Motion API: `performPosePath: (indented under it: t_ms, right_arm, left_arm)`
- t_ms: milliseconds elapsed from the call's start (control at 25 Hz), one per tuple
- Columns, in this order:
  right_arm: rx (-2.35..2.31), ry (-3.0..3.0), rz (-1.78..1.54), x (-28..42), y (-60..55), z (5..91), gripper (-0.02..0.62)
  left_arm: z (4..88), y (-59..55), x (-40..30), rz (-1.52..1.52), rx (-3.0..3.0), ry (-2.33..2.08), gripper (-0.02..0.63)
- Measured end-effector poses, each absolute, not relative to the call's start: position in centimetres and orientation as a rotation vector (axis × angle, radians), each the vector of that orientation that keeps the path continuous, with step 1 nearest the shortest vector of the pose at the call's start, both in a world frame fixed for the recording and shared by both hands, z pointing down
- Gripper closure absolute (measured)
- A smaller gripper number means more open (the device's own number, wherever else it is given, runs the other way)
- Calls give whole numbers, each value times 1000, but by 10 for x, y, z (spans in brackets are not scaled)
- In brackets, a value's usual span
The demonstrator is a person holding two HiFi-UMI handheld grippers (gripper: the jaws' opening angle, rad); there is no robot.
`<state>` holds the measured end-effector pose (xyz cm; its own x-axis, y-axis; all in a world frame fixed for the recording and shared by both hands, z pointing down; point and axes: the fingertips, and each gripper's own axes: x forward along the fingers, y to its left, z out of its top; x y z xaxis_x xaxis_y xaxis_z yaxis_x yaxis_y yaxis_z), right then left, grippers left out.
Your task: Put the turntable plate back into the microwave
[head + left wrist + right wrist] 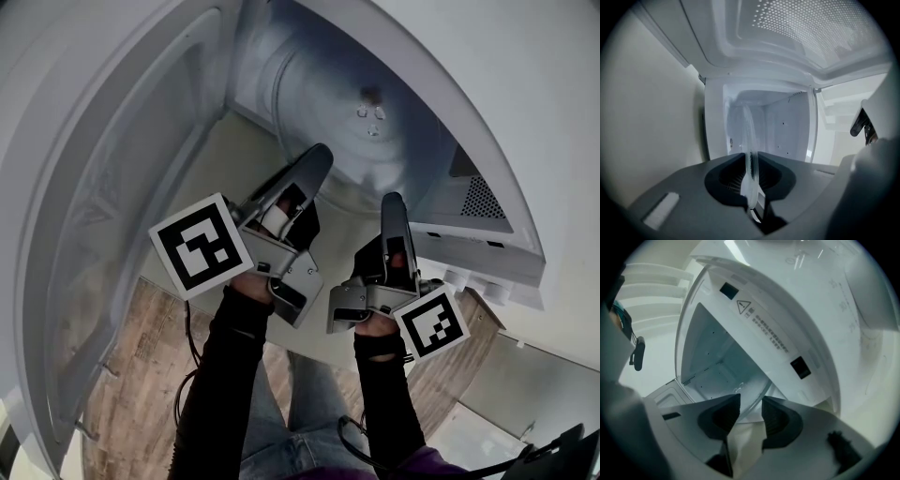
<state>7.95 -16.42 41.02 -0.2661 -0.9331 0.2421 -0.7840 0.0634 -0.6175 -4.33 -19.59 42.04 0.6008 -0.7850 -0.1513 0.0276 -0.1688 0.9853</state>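
The clear glass turntable plate (pixel 330 98) is partly inside the open microwave cavity (pixel 281 56). My left gripper (pixel 317 157) is shut on the plate's near rim. In the left gripper view the plate (pixel 749 140) stands edge-on, pinched between the dark pads of the left gripper (pixel 751 172). To its right, my right gripper (pixel 394 202) is at the plate's front edge. In the right gripper view the right gripper (pixel 751 408) stands open, with the plate's curved rim (pixel 759 397) showing in the gap and neither pad touching it.
The microwave door (pixel 112 197) hangs open at the left, close beside my left arm. The vented side wall (pixel 480 197) and front frame (pixel 487 248) lie to the right of the right gripper. Below are wood flooring (pixel 131 375) and the person's legs.
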Motion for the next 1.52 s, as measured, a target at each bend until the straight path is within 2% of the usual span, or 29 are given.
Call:
performPosePath:
  t_ms: [320, 440, 720, 880, 1000, 1520]
  right_arm:
    - [-1968, 2106, -927, 84, -156, 412, 439]
    - [-2147, 2150, -804, 90, -140, 409, 434]
    - [-2146, 2459, -673, 46, -107, 413, 436]
    - [-2130, 2537, -624, 37, -113, 409, 462]
    - [-2147, 2603, -544, 34, -119, 405, 523]
    - [-2168, 2646, -495, 38, -120, 402, 556]
  left_arm:
    - [426, -194, -41, -824, 1565, -639, 559]
    - [425, -198, -42, -813, 1583, -666, 551]
    - [415, -201, -49, -894, 1569, -656, 548]
    - [416, -211, -44, -883, 1547, -677, 545]
    - [419, -216, -42, -860, 1546, -687, 547]
    - [417, -227, -32, -814, 1529, -736, 542]
